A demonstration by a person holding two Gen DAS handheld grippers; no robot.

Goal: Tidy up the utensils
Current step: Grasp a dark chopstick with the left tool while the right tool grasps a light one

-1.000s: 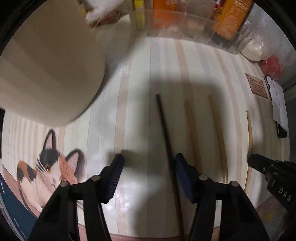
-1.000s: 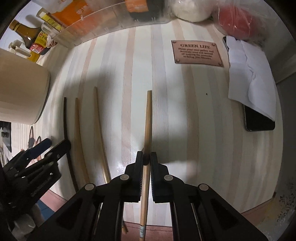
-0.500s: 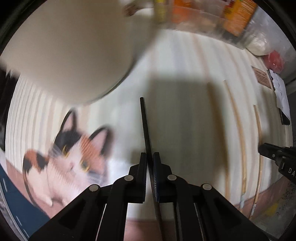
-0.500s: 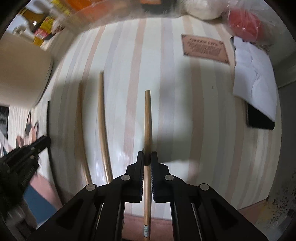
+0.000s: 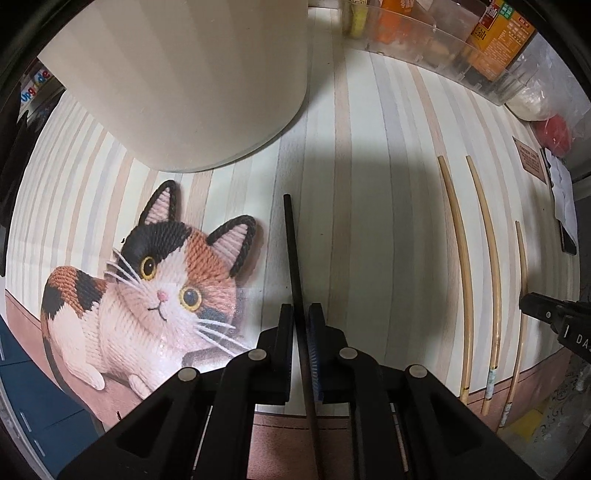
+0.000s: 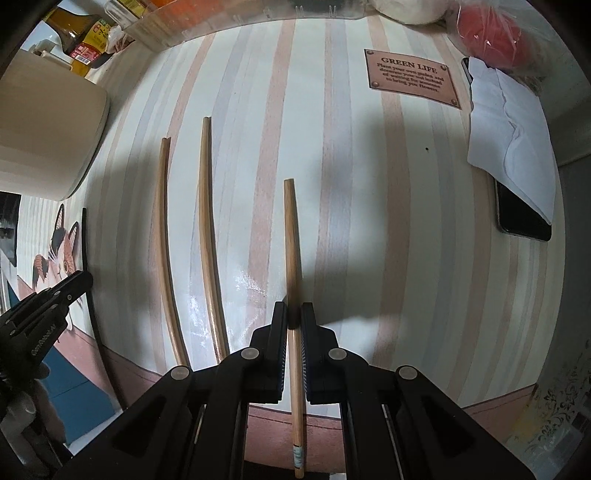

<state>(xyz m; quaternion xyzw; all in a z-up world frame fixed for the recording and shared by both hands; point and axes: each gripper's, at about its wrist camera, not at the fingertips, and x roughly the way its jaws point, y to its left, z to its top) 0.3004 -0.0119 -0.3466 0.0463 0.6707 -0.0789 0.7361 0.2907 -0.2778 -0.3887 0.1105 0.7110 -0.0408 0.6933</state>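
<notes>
My left gripper (image 5: pixel 301 325) points down at the striped table mat with a black chopstick (image 5: pixel 291 251) between its pads. The pads touch it while the jaws are opening slightly. A cream round container (image 5: pixel 184 74) stands just beyond, up and to the left. My right gripper (image 6: pixel 294 317) is shut on a brown wooden chopstick (image 6: pixel 291 240). Two pale wooden chopsticks (image 6: pixel 162 221) (image 6: pixel 205 221) lie side by side on the mat between the grippers. The right wrist view shows the left gripper (image 6: pixel 74 284) at its left edge.
A knitted-cat picture (image 5: pixel 159 288) is printed on the mat left of my left gripper. A clear bin of bottles (image 5: pixel 461 55) lines the back. A plaque (image 6: pixel 412 77), white paper (image 6: pixel 513 147) over a phone (image 6: pixel 521 218) and a red bagged item (image 6: pixel 491 33) sit at the right.
My left gripper closed on the black chopstick and carried it left, away from the other chopsticks and toward the cat picture and container. The right gripper kept its hold and barely moved.
</notes>
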